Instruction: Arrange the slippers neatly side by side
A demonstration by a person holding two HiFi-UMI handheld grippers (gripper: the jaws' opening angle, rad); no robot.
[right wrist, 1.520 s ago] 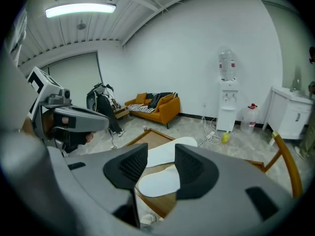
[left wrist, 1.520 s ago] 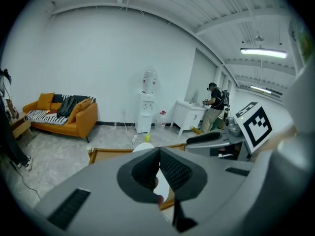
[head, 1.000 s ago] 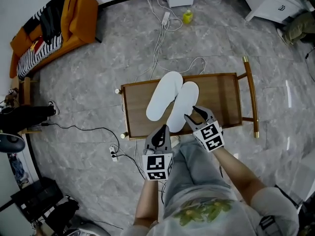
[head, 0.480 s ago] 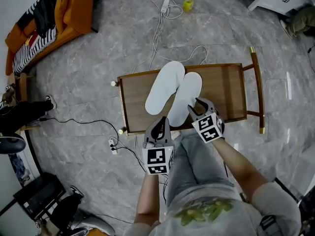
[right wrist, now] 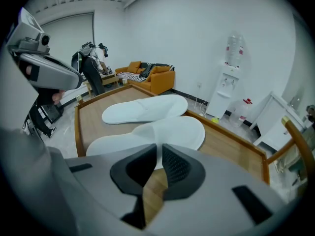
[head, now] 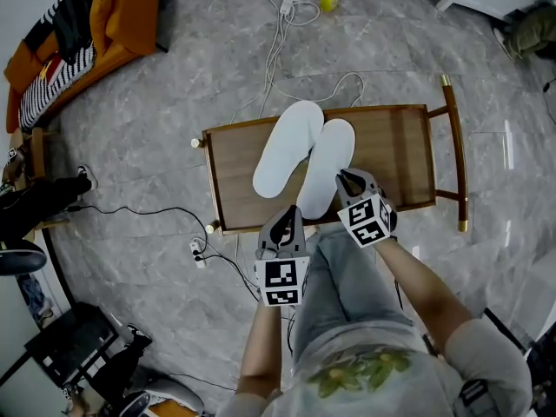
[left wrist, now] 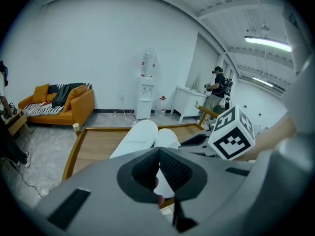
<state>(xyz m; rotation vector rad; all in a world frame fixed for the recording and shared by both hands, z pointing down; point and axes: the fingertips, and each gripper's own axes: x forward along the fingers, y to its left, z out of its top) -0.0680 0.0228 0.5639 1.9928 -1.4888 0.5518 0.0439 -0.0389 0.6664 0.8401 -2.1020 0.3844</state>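
Right gripper (head: 344, 177) is pinching now: its ribbed black pads have just been closing, and the thin edge of the right slipper (head: 326, 168) is sitting between them, a sliver of white showing in the narrow gap. It is biting at that slipper's 3 o'clock side, about halfway along. Left gripper (head: 286, 218) is hanging at 6 o'clock, just off the near rim of the wooden table (head: 395, 159), with its pads pressed together and nothing in them.

Both slippers are lying flat on the tabletop, soft white ovals with smooth, matte uppers, toes aiming at roughly 1 o'clock. The left slipper (head: 287, 146) is sitting at the right one's 10 o'clock and reaching further toward 12, so the pair is looking staggered, with the long sides touching.

The table is showing as a low brown rectangle with straight grain, a raised lip all round and a curved rail at 3 o'clock. Under it, a grey marbled floor (head: 148, 146) is gleaming, white cables are trailing off toward 12, and an orange sofa (head: 130, 24) is sitting up at 10 o'clock.
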